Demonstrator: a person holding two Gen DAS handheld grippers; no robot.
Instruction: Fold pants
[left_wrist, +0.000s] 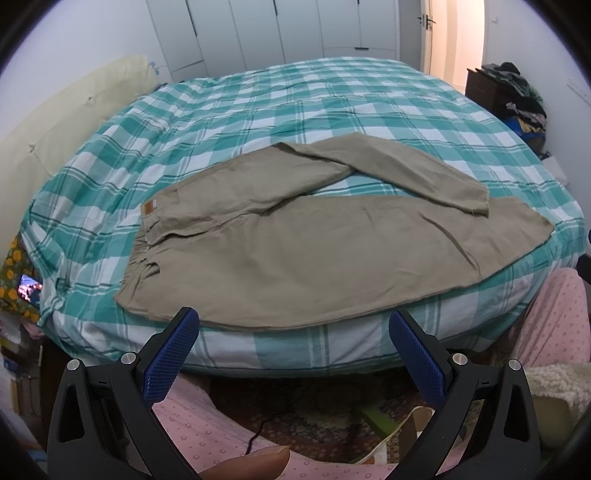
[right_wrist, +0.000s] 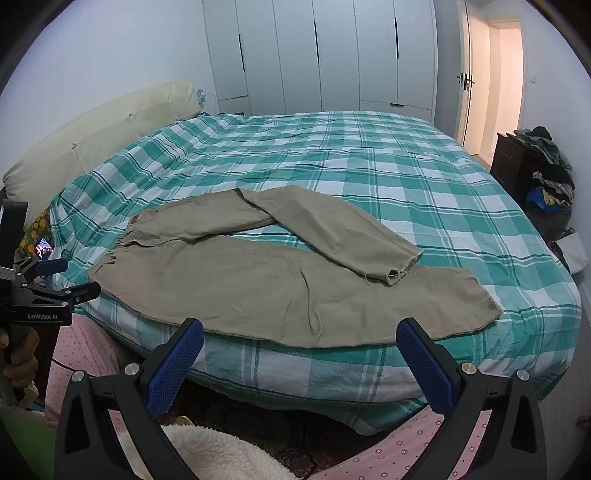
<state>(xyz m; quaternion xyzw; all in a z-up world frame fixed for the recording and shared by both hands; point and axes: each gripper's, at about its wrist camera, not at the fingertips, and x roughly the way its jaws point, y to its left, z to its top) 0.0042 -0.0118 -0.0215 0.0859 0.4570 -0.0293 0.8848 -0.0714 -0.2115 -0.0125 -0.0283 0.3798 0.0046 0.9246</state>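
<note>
1. the khaki pants (left_wrist: 295, 236) lie spread on the near part of a bed covered in a teal-and-white checked sheet (left_wrist: 332, 110), with the elastic waistband to the left and the legs running to the right.
2. the near leg lies flat along the near edge of the bed; in the right wrist view its frayed hem (right_wrist: 480, 295) ends near the bed's right side.
3. the far leg is bent: it goes out from the waist, then doubles back to the right, and its hem (right_wrist: 399, 267) rests just on top of the near leg.
4. a small tan label (left_wrist: 149, 207) shows at the waistband's far end.
5. the left gripper (left_wrist: 293, 325) is held off the near edge of the bed, jaws spread wide with nothing between them; its blue pads (left_wrist: 173, 354) are clear of the cloth.
6. the right gripper (right_wrist: 300, 336) is likewise spread wide and empty, off the near bed edge, below the near leg.
7. in the right wrist view the left tool appears at the far left, gripped by a hand (right_wrist: 20, 356).
8. pink dotted fabric (left_wrist: 207, 435) on the person's legs fills the near foreground.
9. white wardrobe doors (right_wrist: 317, 55) stand beyond the far side of the bed, a cream headboard (right_wrist: 103, 129) at left, and a pile of clothes (right_wrist: 550, 177) at far right.
</note>
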